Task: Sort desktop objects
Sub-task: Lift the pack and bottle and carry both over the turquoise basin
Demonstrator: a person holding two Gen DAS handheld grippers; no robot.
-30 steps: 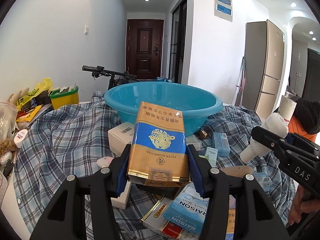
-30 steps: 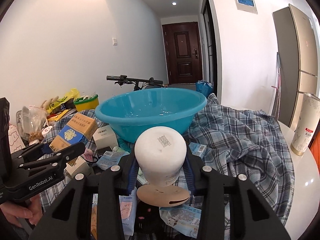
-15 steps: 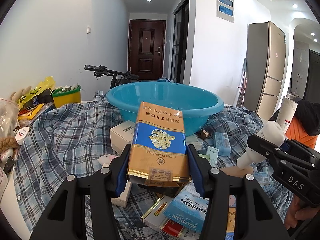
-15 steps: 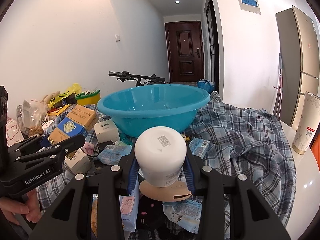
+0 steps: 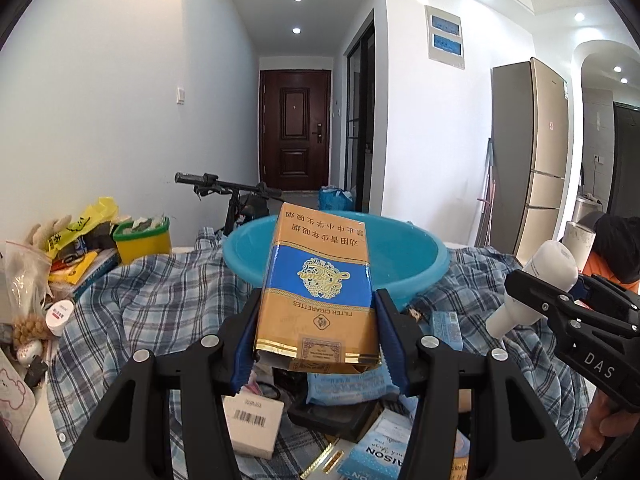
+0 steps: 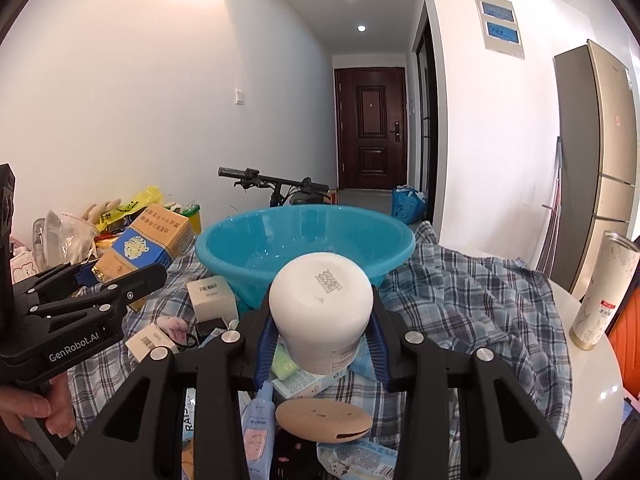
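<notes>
Gripping a glossy rectangular cigarette carton (image 5: 318,292) and smooth rounded white bottle (image 6: 322,308).

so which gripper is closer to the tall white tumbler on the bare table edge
Right. The right gripper, shut on the white bottle, is just left of the tumbler. The left gripper, holding the cigarette carton, sits across the table.

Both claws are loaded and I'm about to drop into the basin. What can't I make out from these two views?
- Basin floor: left view, the cigarette carton covers it; right view, the white bottle blocks its near part.
- Bottle cap: right view, hidden behind the bottle's base.
- Black item under the pile: left view, covered by the left claw and packets.
</notes>
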